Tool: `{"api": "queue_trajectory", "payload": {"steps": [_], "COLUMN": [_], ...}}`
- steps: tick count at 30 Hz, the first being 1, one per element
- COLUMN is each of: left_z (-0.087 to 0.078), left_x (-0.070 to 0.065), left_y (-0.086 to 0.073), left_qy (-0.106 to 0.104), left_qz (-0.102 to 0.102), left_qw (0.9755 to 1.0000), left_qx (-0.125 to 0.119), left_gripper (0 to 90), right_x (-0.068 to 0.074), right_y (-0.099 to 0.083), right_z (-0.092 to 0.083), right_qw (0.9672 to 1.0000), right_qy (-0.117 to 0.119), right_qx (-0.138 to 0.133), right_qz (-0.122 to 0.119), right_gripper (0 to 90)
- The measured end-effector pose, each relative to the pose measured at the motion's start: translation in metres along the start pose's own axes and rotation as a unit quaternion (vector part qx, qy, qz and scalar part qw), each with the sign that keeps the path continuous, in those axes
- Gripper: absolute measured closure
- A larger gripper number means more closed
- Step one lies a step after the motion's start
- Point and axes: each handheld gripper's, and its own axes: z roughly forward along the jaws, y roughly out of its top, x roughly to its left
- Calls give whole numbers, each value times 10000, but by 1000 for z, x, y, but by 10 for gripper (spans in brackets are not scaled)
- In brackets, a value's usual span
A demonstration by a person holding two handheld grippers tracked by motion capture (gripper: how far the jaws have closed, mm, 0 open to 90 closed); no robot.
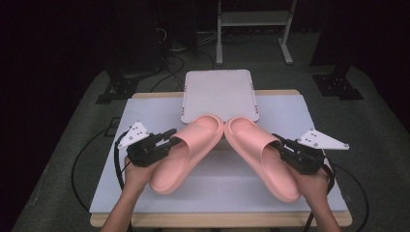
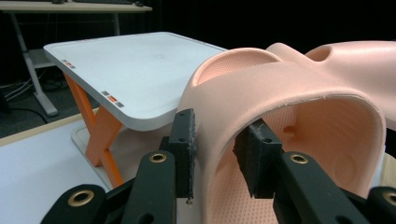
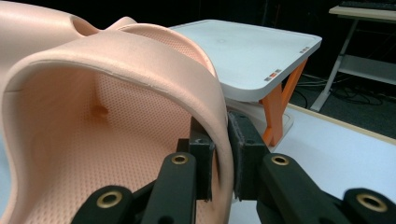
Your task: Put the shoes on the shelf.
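Left hand: comes in from the near edge at the left and carries the left gripper, whose grey three-cornered plate points to the far left.
Left gripper state: clamped on the left slipper; in the left gripper view 1 pad sits on the outside of the strap's side wall and the other on the inside, with the pink wall pinched between them.
Left slipper: pink, held at its outer side, toe pointing far and toward the middle, heel toward the near edge; whether the sole touches the mat cannot be told.
White mat: covers the table top beneath both slippers.
Stand: white flat-topped platform on orange crossed legs, at the far middle of the table, just beyond the 2 toes.
Toes: the 2 slippers meet or nearly meet at the toes in front of the stand, forming a V that opens toward the person.
Right slipper: pink, mirror of the other, toe far and toward the middle, heel near and right.
Right gripper: closed on the strap's side wall of the right slipper; the right gripper view shows both pads pressed against the thin pink wall.
Right hand: enters from the near right and carries that gripper.
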Motion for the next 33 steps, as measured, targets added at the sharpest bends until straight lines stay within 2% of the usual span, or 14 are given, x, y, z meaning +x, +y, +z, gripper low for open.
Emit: {"api": "queue_trajectory", "payload": {"steps": [12, 33], "left_z": [2, 10], "left_x": [8, 23], "left_y": [10, 23], "left_qy": [85, 183], "left_qz": [29, -104], "left_qw": [10000, 9998], "left_qx": [-9, 6], "left_gripper": [682, 682], "right_x": [-5, -10], "right_y": [11, 33], "right_z": [10, 26], "right_qw": [10000, 9999], "right_qy": [-2, -89], "right_qx": [9, 54], "right_qz": [53, -13], "right_gripper": [801, 796]}}
